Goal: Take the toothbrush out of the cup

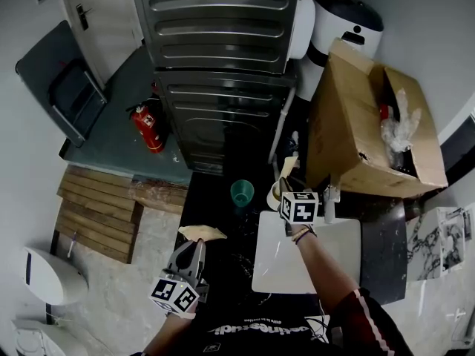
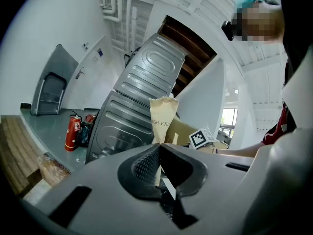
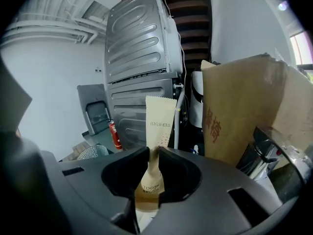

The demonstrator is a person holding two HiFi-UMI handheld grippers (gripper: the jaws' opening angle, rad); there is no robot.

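In the head view a white cup (image 1: 272,197) stands on the dark counter by the sink's far left corner. A tan wrapped toothbrush (image 1: 288,167) sticks up from it. My right gripper (image 1: 283,192) reaches down at the cup. In the right gripper view its jaws (image 3: 153,151) pinch that packet (image 3: 159,124), printed HIGH-END and TOOTH BRUSH, low on the wrapper. My left gripper (image 1: 194,246) is lower left, held level and shut on a second tan packet (image 1: 202,233). In the left gripper view that packet (image 2: 163,119) rises from the closed fingertips (image 2: 159,149).
A green cup (image 1: 242,193) stands left of the white one. A white sink (image 1: 312,262) with a faucet (image 1: 332,199) lies below my right arm. A large open cardboard box (image 1: 371,124) stands at the right, stacked metal appliances (image 1: 223,73) behind, a red fire extinguisher (image 1: 151,128) on the floor.
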